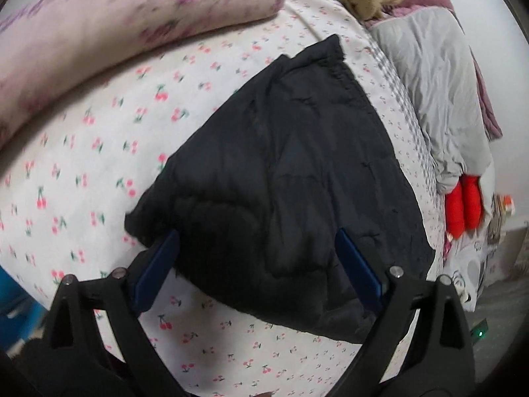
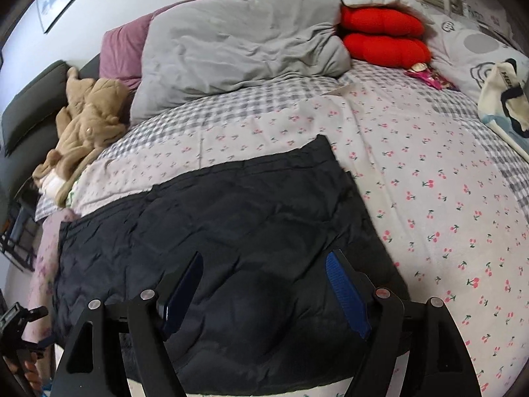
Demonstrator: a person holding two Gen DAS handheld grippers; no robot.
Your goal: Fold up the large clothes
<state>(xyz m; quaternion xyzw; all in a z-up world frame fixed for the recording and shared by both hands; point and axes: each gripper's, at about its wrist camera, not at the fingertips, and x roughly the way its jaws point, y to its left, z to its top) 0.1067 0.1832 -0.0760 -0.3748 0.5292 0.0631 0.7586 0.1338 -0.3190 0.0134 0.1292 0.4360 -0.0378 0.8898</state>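
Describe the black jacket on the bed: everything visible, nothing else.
The black jacket is a puffy, quilted garment of dark, slightly shiny fabric, creased along its stitched panels. It lies flat and folded into a compact, roughly rectangular shape on the cherry-print sheet, its edges fairly straight. No sleeves or zip show clearly. Both grippers hang over its near edge with jaws open, nothing pinched: the left gripper and the right gripper. Only the sheet visibly touches it.

Folded jacket (image 2: 231,231) lying on bed (image 2: 429,198); duvet (image 2: 238,49) lying behind it; cushions (image 2: 383,36) sitting right of duvet; plush toy (image 2: 86,112) lying left.
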